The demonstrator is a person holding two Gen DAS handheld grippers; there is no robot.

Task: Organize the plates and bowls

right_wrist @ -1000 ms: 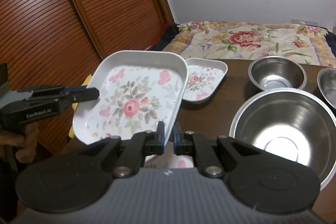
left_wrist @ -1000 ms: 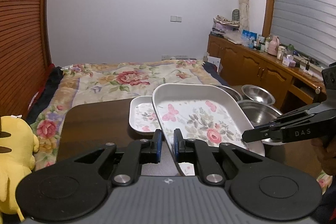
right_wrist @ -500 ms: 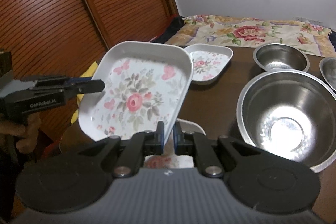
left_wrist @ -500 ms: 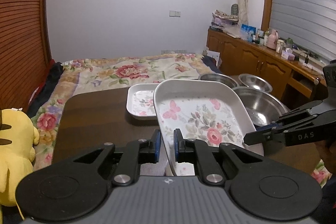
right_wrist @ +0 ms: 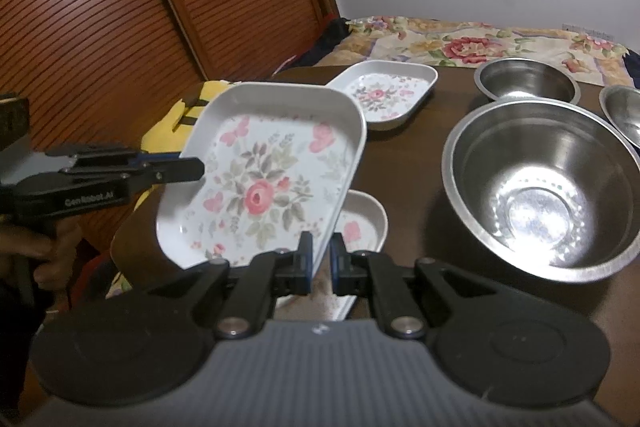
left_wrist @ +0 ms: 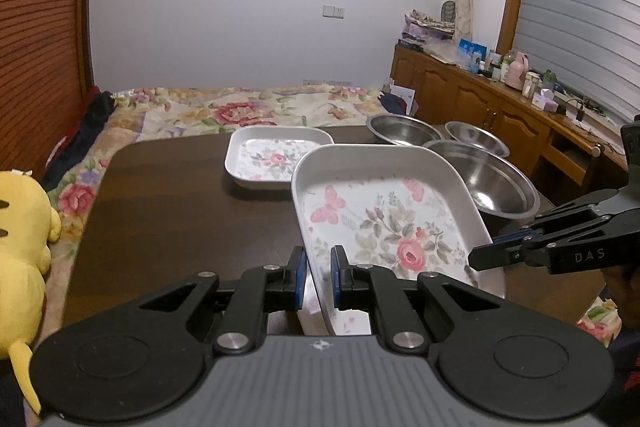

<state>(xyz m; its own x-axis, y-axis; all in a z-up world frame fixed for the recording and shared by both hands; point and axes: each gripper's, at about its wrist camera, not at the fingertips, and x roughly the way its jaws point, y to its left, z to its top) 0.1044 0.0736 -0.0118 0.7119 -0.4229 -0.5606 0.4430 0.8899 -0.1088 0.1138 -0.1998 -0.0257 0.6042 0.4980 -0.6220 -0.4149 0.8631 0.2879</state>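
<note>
Lowered floral tray (left_wrist: pixel 394 223), empty, above smaller plate (right_wrist: pixel 366 223)

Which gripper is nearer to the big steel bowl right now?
The right. The right gripper clamps the large floral plate's edge on the side facing the big steel bowl; the left gripper grips the plate's opposite edge, away from the bowl.

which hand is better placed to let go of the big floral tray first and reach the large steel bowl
Right. The right gripper holds the big floral tray's edge nearest the large steel bowl; the left gripper clamps the far edge.
</note>
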